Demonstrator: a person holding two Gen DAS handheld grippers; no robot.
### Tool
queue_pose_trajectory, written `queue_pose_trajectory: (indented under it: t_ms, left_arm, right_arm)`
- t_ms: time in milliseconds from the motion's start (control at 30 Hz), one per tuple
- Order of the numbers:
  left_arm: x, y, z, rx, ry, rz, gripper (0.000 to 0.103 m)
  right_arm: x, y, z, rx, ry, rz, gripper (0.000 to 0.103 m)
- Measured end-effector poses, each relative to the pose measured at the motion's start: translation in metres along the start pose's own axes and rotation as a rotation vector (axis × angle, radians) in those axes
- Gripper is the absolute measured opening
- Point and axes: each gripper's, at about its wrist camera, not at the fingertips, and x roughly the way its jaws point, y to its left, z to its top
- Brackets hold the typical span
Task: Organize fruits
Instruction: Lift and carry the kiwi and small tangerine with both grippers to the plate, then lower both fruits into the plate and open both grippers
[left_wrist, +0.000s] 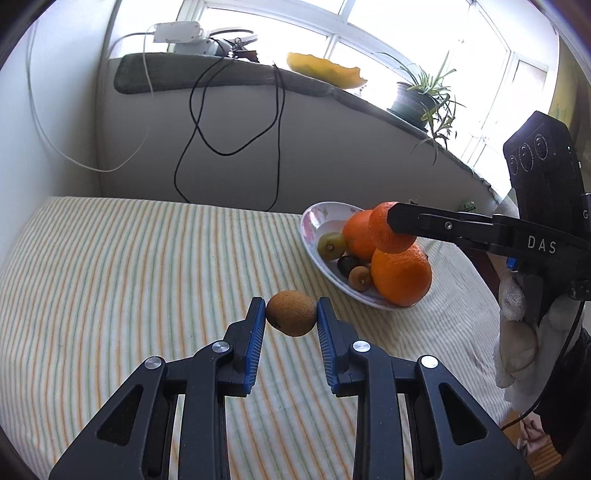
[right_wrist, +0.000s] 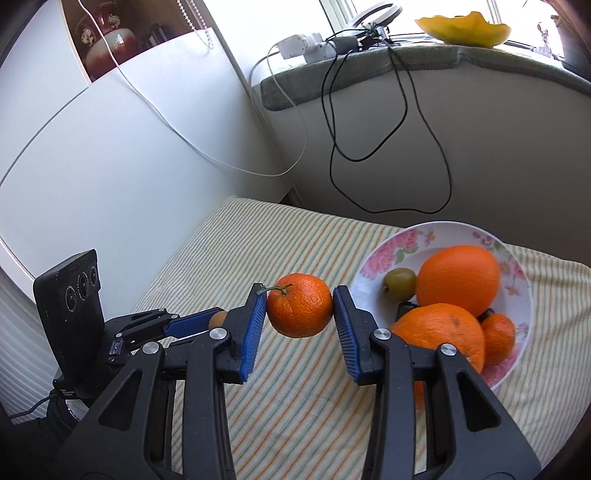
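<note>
Left gripper (left_wrist: 291, 314) pinching a small brown fuzzy kiwi (left_wrist: 291, 313) with the fingers nearly closed, right gripper (right_wrist: 300, 311) clamping a small stemmed orange mandarin (right_wrist: 300, 311), both lifted above the striped cloth-covered table (left_wrist: 129, 266) beside the flowered white fruit bowl (right_wrist: 384, 251). Risking round fruit rolling out from narrow pad contact, or bruising under squeezing.

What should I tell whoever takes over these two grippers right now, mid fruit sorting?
Left gripper: shut on a brown kiwi, held above the striped cloth.
Right gripper: shut on a tangerine, also in the air.
Floral bowl: two large oranges, a green fruit, a small tangerine, dark small fruits.
Done: both fruits picked up. Left: set them down wherever they belong; that spot is not evident here.
</note>
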Motion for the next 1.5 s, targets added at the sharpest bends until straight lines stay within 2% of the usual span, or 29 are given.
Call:
queue_pose_trajectory:
  t_ms: [200,467,700,933,1000,1033,1067,1100,1167,1433,1500]
  left_arm:
    - [0.026,-0.025,0.015,0.041,0.013,-0.035,0.027]
    - [0.050,-0.041,0.025,0.064,0.035,-0.048,0.027]
    - [0.060,-0.048,0.033,0.078,0.034,-0.043,0.027]
    - [0.063,-0.051,0.038,0.090,0.026,-0.036,0.027]
    - [0.063,-0.052,0.039,0.093,0.023,-0.036,0.031]
    - [0.063,-0.053,0.040,0.097,0.020,-0.035,0.037]
    - [0.062,-0.054,0.040,0.101,0.018,-0.035,0.039]
    - [0.062,-0.055,0.041,0.104,0.017,-0.034,0.039]
    - [0.060,-0.056,0.042,0.108,0.012,-0.028,0.039]
    - [0.041,-0.058,0.040,0.110,-0.016,-0.017,0.039]
    - [0.035,-0.059,0.038,0.115,-0.022,-0.014,0.044]
  right_arm:
    - [-0.026,-0.041,0.005,0.047,-0.047,-0.078,0.039]
    - [-0.027,-0.093,0.009,0.105,-0.047,-0.170,0.039]
    - [-0.019,-0.119,0.006,0.137,-0.030,-0.199,0.039]
    - [-0.012,-0.129,0.008,0.153,-0.021,-0.207,0.040]
    - [-0.010,-0.130,0.008,0.154,-0.017,-0.208,0.040]
    - [-0.009,-0.130,0.008,0.154,-0.014,-0.206,0.041]
    - [-0.008,-0.131,0.008,0.154,-0.013,-0.199,0.049]
    - [-0.009,-0.130,0.008,0.153,-0.020,-0.198,0.061]
    - [-0.011,-0.128,0.009,0.148,-0.035,-0.198,0.066]
    - [-0.027,-0.115,0.006,0.126,-0.063,-0.200,0.066]
    - [-0.033,-0.108,0.002,0.114,-0.069,-0.205,0.066]
